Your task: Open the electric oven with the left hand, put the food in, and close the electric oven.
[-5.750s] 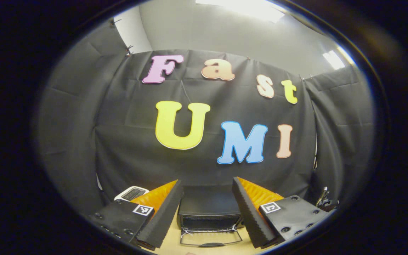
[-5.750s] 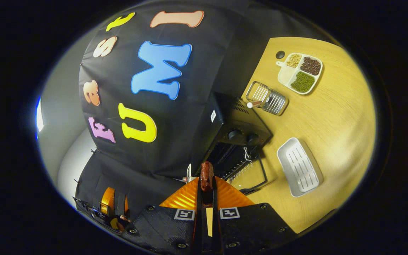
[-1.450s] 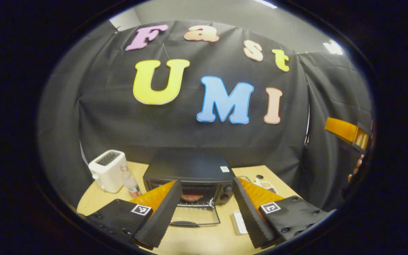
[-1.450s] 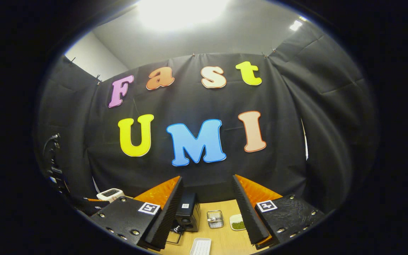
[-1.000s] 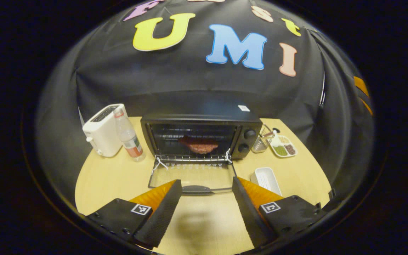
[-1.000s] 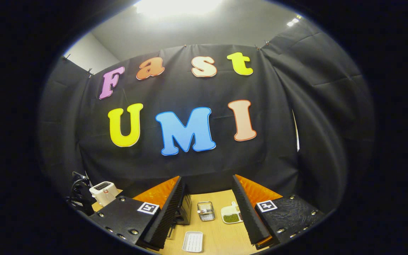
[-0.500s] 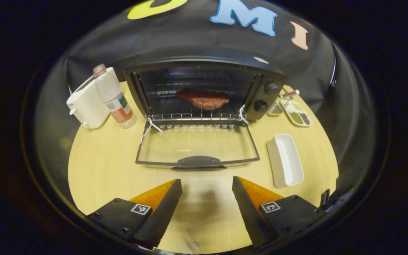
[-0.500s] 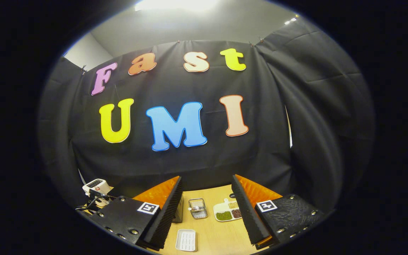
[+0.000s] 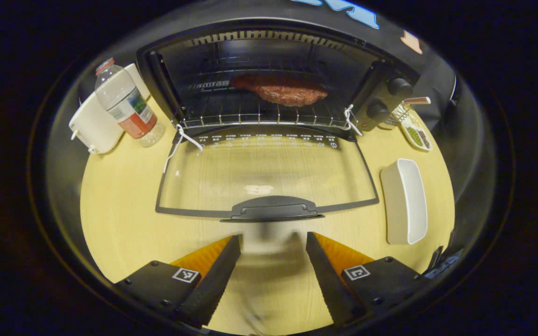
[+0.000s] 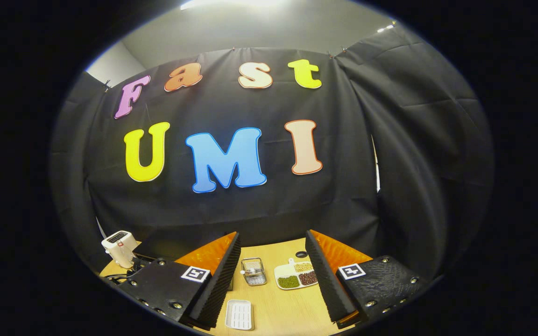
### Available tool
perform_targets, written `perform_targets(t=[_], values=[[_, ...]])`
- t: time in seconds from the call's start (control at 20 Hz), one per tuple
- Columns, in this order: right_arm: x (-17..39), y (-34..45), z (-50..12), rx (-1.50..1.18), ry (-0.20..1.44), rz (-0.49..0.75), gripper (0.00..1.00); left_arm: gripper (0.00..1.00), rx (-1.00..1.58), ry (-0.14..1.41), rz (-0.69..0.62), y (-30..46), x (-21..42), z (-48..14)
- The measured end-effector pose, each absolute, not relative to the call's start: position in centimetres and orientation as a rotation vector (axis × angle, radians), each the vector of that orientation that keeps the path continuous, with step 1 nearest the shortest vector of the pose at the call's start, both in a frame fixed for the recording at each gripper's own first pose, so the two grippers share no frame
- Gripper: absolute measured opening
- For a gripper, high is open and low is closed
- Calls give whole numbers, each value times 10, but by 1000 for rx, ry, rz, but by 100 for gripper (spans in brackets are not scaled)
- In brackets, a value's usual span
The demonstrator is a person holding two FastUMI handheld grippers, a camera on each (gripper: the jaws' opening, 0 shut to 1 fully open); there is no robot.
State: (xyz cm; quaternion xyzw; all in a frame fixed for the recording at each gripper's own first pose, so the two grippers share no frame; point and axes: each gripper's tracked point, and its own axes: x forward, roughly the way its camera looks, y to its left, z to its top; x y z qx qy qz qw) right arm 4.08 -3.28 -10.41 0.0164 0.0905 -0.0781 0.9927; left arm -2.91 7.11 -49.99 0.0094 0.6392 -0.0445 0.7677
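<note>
No words or numbers can be read. The clear plastic bottle [image 9: 124, 105] has a red and white label, too blurry to read. The glass oven door [image 9: 264, 172] has a row of tiny white marks along its top edge, too small to read.

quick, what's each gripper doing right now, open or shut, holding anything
Left gripper: open, holding nothing, just short of the oven door handle.
Right gripper: open, holding nothing.
</note>
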Motion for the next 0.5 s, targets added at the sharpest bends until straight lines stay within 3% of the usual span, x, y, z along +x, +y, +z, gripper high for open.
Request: perform_targets(t=[0.2, 0.3, 0.5], values=[[44, -32, -110, 20, 202, -153, 85, 93, 33, 1389, -90, 73, -17, -508], [45, -31, -111, 13, 206, -150, 87, 99, 41, 1403, -97, 73, -17, -512], [45, -28, -113, 9, 211, -146, 87, 98, 69, 1416, -94, 76, -16, -520]])
